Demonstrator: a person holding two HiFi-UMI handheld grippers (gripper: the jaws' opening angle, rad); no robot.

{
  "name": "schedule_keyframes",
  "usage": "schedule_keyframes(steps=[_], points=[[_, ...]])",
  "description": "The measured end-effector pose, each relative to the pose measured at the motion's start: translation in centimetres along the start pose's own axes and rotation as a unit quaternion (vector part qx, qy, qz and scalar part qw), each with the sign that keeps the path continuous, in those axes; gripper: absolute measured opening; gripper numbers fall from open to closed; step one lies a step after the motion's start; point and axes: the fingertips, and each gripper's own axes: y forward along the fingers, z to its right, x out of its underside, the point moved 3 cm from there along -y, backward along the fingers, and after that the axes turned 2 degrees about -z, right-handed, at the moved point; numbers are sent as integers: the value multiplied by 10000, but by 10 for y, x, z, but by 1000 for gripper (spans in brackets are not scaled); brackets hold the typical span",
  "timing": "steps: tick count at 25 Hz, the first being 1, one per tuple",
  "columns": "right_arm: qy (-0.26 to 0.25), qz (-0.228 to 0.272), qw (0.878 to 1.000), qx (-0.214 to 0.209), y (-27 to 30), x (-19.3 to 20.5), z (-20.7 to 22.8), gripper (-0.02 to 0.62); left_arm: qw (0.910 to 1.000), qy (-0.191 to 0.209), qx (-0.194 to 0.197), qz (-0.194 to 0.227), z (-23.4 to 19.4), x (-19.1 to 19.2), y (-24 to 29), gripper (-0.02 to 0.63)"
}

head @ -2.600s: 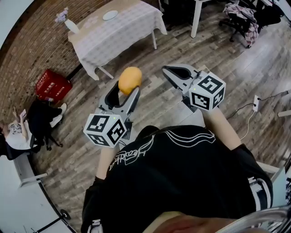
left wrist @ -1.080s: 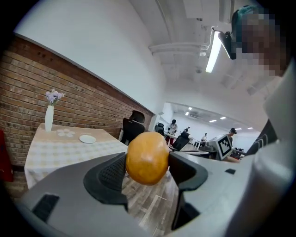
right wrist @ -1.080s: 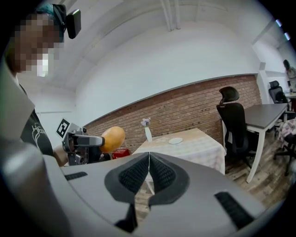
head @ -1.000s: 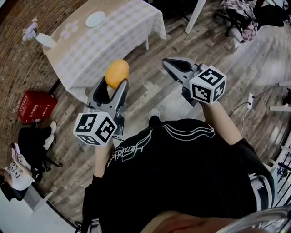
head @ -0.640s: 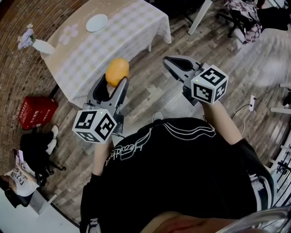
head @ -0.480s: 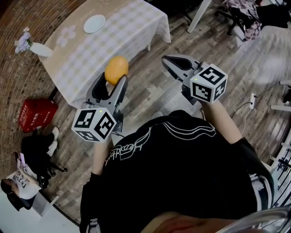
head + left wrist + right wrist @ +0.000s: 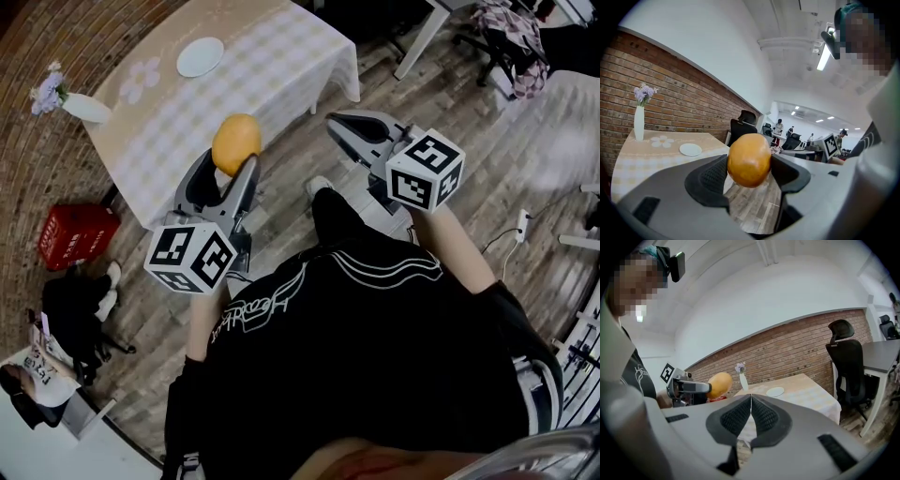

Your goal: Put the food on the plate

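Observation:
An orange, rounded piece of food [image 7: 236, 140] [image 7: 749, 160] [image 7: 718, 384] is clamped between the jaws of my left gripper [image 7: 225, 173] [image 7: 749, 168], held in the air over the wooden floor near the table's front edge. A small white plate [image 7: 200, 56] [image 7: 690, 149] [image 7: 775, 391] lies on the checked tablecloth of the table [image 7: 281, 47] ahead. My right gripper [image 7: 358, 131] [image 7: 750, 409] hovers to the right of the food with its jaws pressed together and nothing between them.
A white vase with purple flowers [image 7: 66, 101] [image 7: 639, 119] [image 7: 741, 377] stands on the table's left end. A red crate [image 7: 75, 234] and a black bag [image 7: 70, 305] sit on the floor at left. Black office chairs [image 7: 848, 362] and desks stand to the right.
The table and plate have drawn closer and shifted right in the head view as I walked toward them. Both grippers keep their pose, the left still holding the food.

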Motion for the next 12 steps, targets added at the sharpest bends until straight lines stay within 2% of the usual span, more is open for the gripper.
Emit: schedule_keyframes(steps=[12], points=[[-30,-235,9979,-602,98,-52,98,-3,9983,-218,-538,8,-67,-50,88,290]])
